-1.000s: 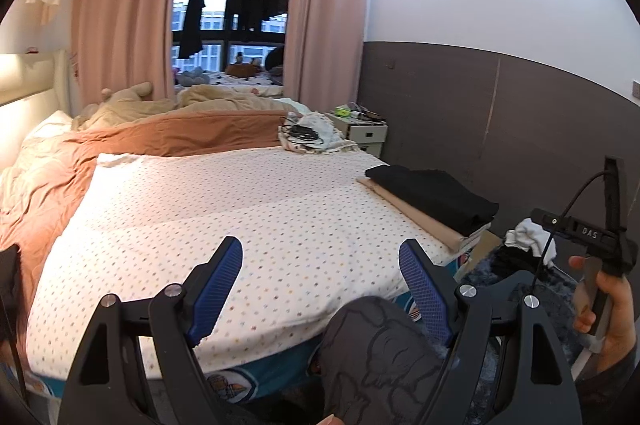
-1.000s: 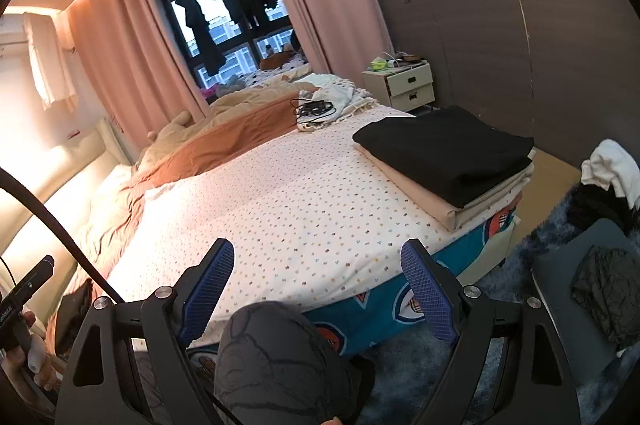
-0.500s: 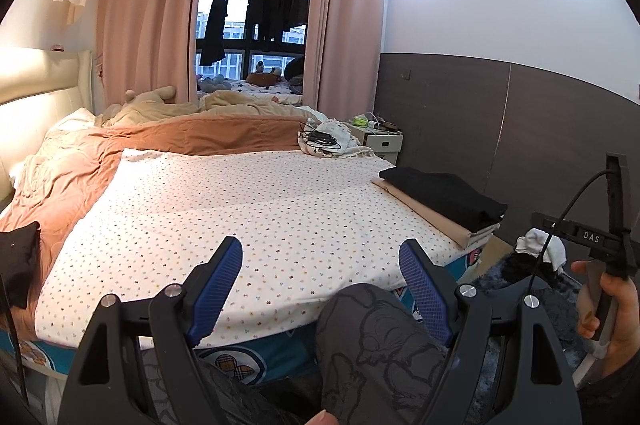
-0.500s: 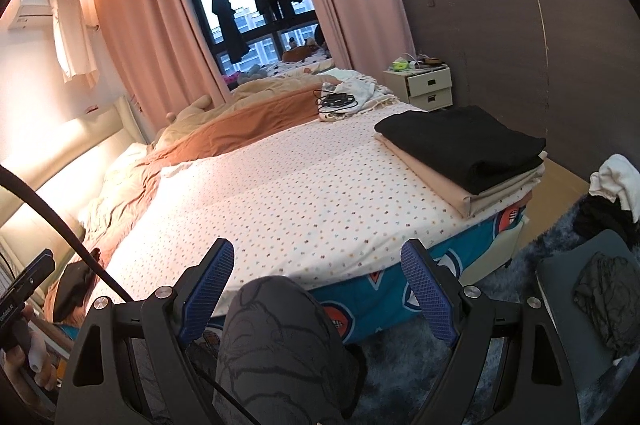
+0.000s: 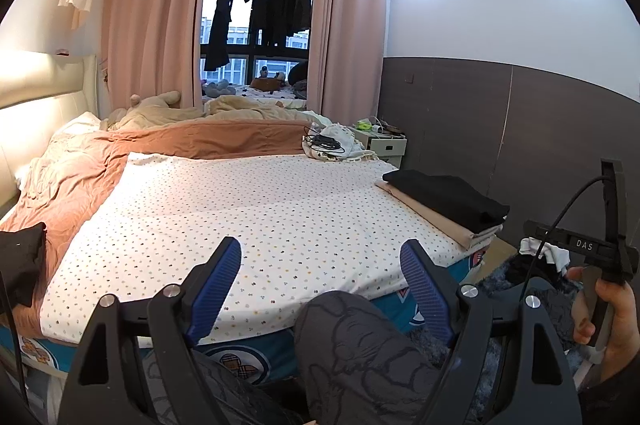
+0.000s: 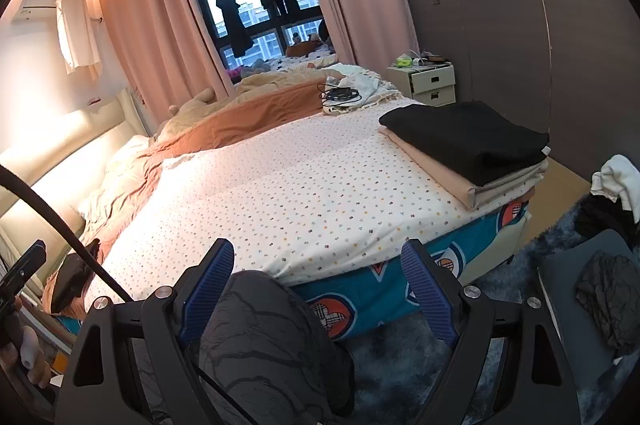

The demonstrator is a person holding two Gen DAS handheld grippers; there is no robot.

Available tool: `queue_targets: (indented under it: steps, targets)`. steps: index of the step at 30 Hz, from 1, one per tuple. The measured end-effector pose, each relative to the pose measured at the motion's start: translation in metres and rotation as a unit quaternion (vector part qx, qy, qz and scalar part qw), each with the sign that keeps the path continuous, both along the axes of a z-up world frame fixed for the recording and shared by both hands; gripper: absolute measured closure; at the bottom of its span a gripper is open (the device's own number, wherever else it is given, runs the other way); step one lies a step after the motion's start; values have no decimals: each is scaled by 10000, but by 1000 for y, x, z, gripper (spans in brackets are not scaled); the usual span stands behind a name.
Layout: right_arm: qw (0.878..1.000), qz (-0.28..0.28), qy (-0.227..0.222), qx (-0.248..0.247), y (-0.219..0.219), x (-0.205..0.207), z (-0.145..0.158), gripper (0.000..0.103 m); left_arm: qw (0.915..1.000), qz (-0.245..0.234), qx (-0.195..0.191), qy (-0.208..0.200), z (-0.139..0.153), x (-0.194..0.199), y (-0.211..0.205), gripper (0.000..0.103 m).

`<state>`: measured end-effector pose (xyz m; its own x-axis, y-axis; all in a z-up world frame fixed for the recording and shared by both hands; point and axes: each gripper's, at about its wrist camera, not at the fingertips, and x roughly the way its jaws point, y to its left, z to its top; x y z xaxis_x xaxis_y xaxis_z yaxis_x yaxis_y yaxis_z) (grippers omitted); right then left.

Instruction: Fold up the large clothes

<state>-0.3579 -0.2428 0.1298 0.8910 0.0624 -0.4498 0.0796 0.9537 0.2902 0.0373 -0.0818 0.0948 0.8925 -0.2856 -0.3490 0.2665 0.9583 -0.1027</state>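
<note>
I am holding both grippers low at the foot of the bed with the white dotted sheet (image 5: pixel 280 209), and neither is carrying anything. The left gripper (image 5: pixel 320 277) has its blue-padded jaws spread wide; the right gripper (image 6: pixel 318 275) is showing the same wide gap.

The unfolded clothes are lying to the right of both jaws, on the floor beside the bed: a loose heap of white and black garments (image 6: pixel 612 193) and one crumpled dark grey garment (image 6: pixel 608 289) resting on a grey cushion (image 6: pixel 576 265). I am judging the right gripper to be the nearer one, so it should be reaching first. The heap has no clear long axis.

Count: two grippers, one heap, one separate crumpled garment. On the bed's right corner one stack is sitting: a folded black garment (image 6: pixel 468 129) over a folded beige one (image 6: pixel 440 169), with paler layers beneath that I cannot count.
</note>
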Motion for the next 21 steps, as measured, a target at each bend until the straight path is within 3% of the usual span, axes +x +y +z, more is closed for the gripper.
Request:
queue_targets:
  steps: [3,14,21]
  targets:
    - [10000,-15,-4,9,0,-1,-1,18,10000,32,10,-88,1,-2,1,8]
    - [10000,22,31,40,13,6,-6,18,9999,125,-48,-61,-1,0,10,7]
    - [10000,9,3,-43,13,5,-3,18,9998,159,-97,-77,0,-2,15,1]
